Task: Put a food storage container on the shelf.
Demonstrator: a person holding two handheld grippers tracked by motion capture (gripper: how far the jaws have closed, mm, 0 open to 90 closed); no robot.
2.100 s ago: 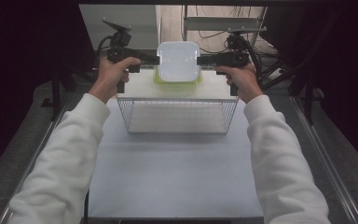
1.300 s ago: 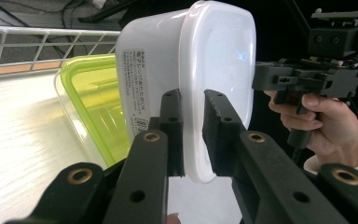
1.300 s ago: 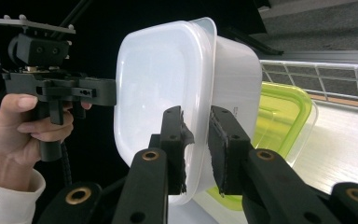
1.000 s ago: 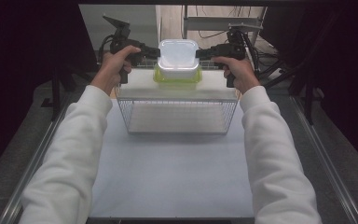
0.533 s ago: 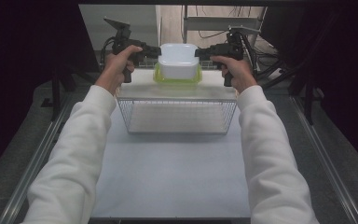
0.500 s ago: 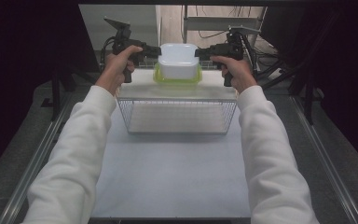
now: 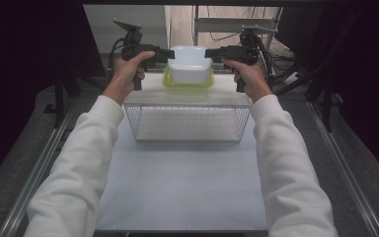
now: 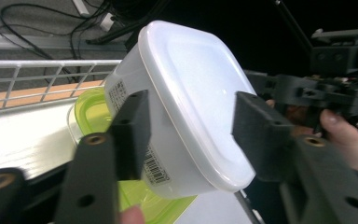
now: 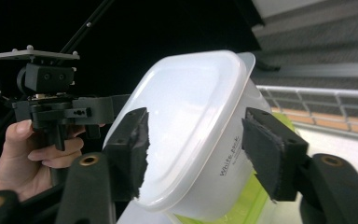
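**Q:** Beyond the wire basket [image 7: 187,123], what do the two grippers hold?

**A:** A white tub [image 7: 190,64], tilted, raised just above a green tub [image 7: 187,83] on the table's [image 7: 187,182] far edge. Left gripper [image 7: 170,53] and right gripper [image 7: 209,52] pinch it from opposite sides; each pair of jaws spans a side of the tub, pads on its wall and lid.

**Q:** How is the lift done well?

**A:** Probably by raising both hands at one rate, keeping equal squeeze, so the tub clears the green one without slipping or twisting; thin plastic may flex.
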